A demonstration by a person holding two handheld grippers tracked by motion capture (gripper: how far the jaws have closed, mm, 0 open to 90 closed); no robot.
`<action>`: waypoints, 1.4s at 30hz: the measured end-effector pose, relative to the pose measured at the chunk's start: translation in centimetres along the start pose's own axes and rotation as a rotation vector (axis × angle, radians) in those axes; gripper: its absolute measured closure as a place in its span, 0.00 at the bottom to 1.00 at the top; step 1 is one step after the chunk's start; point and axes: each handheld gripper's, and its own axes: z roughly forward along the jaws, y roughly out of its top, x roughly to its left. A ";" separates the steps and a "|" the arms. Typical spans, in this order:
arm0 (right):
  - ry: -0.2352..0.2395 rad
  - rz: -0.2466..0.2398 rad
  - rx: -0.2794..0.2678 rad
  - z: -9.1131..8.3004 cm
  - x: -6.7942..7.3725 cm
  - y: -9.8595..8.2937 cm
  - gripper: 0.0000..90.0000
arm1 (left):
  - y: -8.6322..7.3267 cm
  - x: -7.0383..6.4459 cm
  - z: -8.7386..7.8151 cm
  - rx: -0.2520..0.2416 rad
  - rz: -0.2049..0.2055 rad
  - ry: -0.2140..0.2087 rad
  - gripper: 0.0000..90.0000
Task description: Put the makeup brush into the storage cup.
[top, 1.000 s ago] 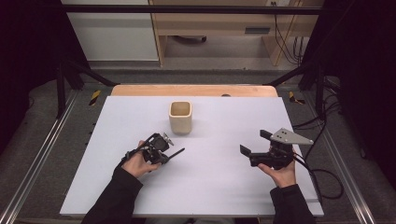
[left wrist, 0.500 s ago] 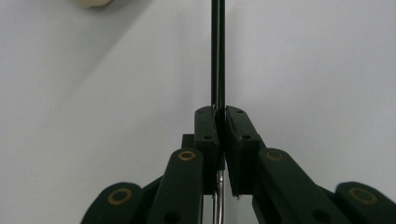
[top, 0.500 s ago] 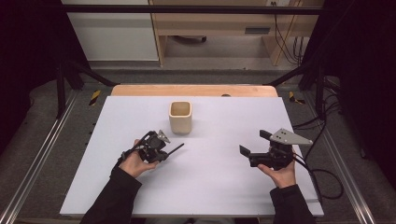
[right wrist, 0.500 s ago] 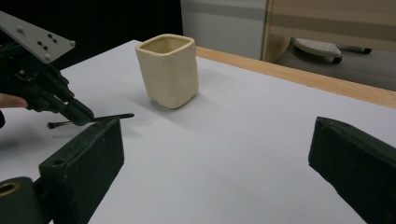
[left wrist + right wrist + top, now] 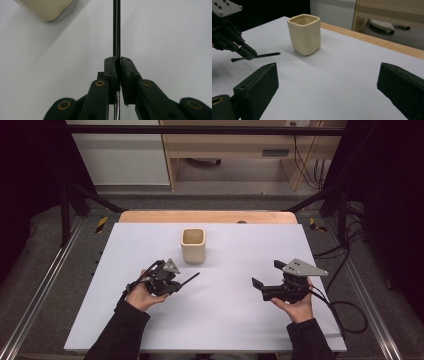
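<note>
On the left of the high view, a dark-sleeved forearm comes up from the bottom edge and angles toward the middle of the white table [image 5: 220,330], the left hand [image 5: 141,295] wrapped around the body of the left gripper [image 5: 176,282], which lies low over the surface and points up and to the right. Its jaws are clamped together on a thin black rod [image 5: 189,279]; in the left gripper view the rod [image 5: 116,27] runs straight out from between the closed pads, and a short length of it also shows behind them. In the right gripper view the rod [image 5: 265,55] lies nearly level just above the table, its free end aimed toward the cream cup [image 5: 304,33] but well short of it. The cup [image 5: 193,245] stands upright with its mouth open, just beyond and slightly right of the rod's tip, near the far middle of the table. Further right, the right hand [image 5: 296,306] cradles the right gripper [image 5: 265,280] from beneath, palm up, the forearm rising almost straight from the bottom edge. That gripper is turned to the left, toward the table's centre, its jaws spread wide with nothing between them, hovering well apart from the cup and the other gripper.
</note>
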 end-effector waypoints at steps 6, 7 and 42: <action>0.007 -0.021 0.020 0.4 0.7 0.1 0.05 | 0.5 -0.9 -0.6 -0.024 0.028 -0.027 0.93; 0.006 -0.028 0.027 0.5 0.9 0.1 0.05 | 0.6 -1.2 -0.7 -0.034 0.036 -0.031 0.93; 0.071 -0.176 0.149 2.8 5.1 0.0 0.08 | 2.5 -5.1 -1.1 -0.064 0.153 -0.127 0.94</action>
